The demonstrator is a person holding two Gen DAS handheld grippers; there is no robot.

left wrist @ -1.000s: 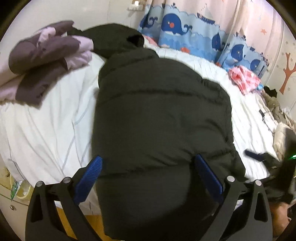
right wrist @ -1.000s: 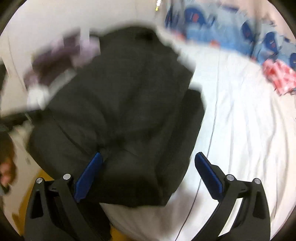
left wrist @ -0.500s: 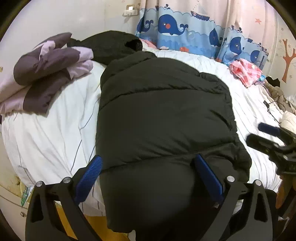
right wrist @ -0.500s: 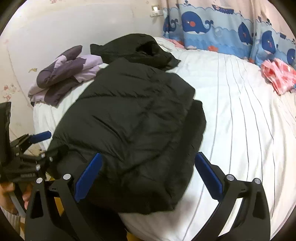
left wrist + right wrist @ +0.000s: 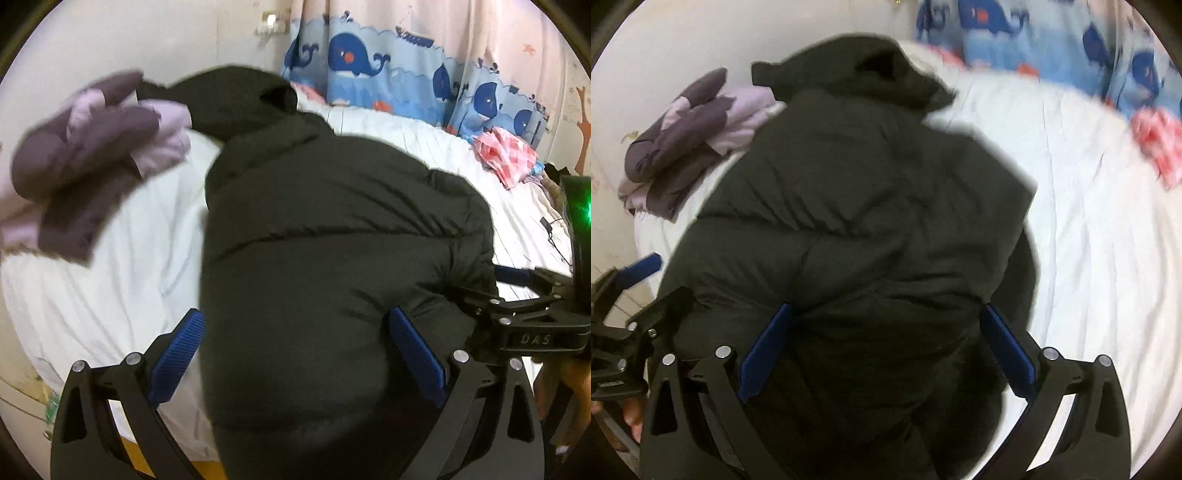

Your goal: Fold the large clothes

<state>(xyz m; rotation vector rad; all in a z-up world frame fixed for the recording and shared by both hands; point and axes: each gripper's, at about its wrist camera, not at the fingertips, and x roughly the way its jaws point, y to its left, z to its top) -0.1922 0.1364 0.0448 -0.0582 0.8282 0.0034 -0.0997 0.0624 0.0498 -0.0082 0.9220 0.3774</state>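
Note:
A black puffer jacket (image 5: 332, 240) lies on the white bed, its lower hem toward me and hanging over the near edge; it also fills the right wrist view (image 5: 868, 229). My left gripper (image 5: 295, 350) is open, its blue pads either side of the hem's left part. My right gripper (image 5: 882, 350) is open over the hem's right part. Each gripper shows in the other's view: the right gripper (image 5: 524, 314) at the jacket's right edge, the left gripper (image 5: 631, 295) at its left edge.
A folded purple and pink garment (image 5: 85, 166) lies at the bed's far left. Another black garment (image 5: 236, 99) lies beyond the jacket's collar. A red checked cloth (image 5: 506, 155) lies at the far right by the whale curtain (image 5: 388, 74). White sheet (image 5: 1089, 221) spreads right.
Both grippers have moved closer to the jacket's near hem. The right gripper has shifted left so the jacket now fills its view. Both stay open.

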